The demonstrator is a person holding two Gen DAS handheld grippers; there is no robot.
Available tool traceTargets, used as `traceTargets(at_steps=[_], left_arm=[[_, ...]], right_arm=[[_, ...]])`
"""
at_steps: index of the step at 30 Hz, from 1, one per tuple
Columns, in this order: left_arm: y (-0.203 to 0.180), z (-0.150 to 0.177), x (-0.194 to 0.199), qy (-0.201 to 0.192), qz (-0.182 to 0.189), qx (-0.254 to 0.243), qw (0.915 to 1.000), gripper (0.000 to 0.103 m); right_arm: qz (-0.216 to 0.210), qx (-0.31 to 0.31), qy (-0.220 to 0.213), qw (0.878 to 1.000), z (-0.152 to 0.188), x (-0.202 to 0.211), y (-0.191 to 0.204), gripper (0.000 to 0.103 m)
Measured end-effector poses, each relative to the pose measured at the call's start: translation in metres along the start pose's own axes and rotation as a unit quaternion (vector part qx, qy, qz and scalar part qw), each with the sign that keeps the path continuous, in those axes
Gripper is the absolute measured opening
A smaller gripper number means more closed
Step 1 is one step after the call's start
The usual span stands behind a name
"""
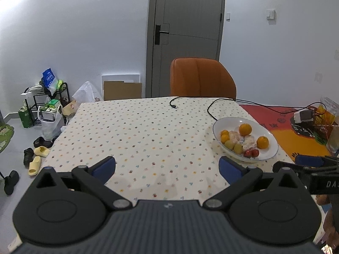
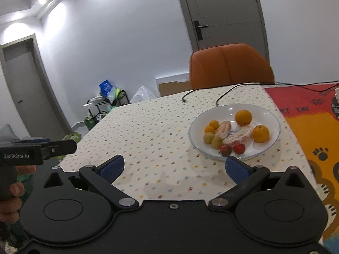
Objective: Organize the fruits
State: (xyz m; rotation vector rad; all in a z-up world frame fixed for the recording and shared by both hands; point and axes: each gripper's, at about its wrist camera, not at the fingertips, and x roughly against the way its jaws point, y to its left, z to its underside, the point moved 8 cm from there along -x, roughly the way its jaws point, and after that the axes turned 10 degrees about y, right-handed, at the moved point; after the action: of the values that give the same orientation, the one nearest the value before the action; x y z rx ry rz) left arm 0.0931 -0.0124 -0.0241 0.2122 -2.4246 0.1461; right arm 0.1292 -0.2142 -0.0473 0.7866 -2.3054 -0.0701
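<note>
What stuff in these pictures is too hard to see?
- Wrapped fruits in the bowl: right wrist view, blurred, kind unclear.
- Orange basket: left wrist view, cut off by the edge; contents unclear.
- Black cable: its far end runs behind the charger.

free: tablecloth (image 1: 137,131) left of bowl (image 1: 218,124) | obstacles: cable (image 1: 209,110), chair (image 1: 201,78) behind
</note>
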Motion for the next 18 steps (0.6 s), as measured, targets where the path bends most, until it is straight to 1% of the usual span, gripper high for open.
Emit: traceTargets(at_steps=[3,9,13,18], left_arm=[[0.002,0.004,0.013,-0.007,-0.001,-0.003,1.0000,0.103],[0.008,0.013,0.027,-0.004,-0.006,-0.012,0.9999,0.103],[0.019,0.022,0.032,-0.003,-0.015,0.000,0.9999,0.103],[0.033,0.031,0.037,-0.002,-0.025,0.019,0.9995,0.103]], right_arm=[[-0.002,0.003,-0.001,1.000,0.001,0.004,0.007,0.103],[-0.008,0.012,-0.008,1.000,0.006,0.012,0.020,0.103],[-0.014,0.007,0.003,1.000,0.013,0.009,0.021,0.103],[-0.015,0.017,0.009,1.000,0.019,0.013,0.028,0.103]])
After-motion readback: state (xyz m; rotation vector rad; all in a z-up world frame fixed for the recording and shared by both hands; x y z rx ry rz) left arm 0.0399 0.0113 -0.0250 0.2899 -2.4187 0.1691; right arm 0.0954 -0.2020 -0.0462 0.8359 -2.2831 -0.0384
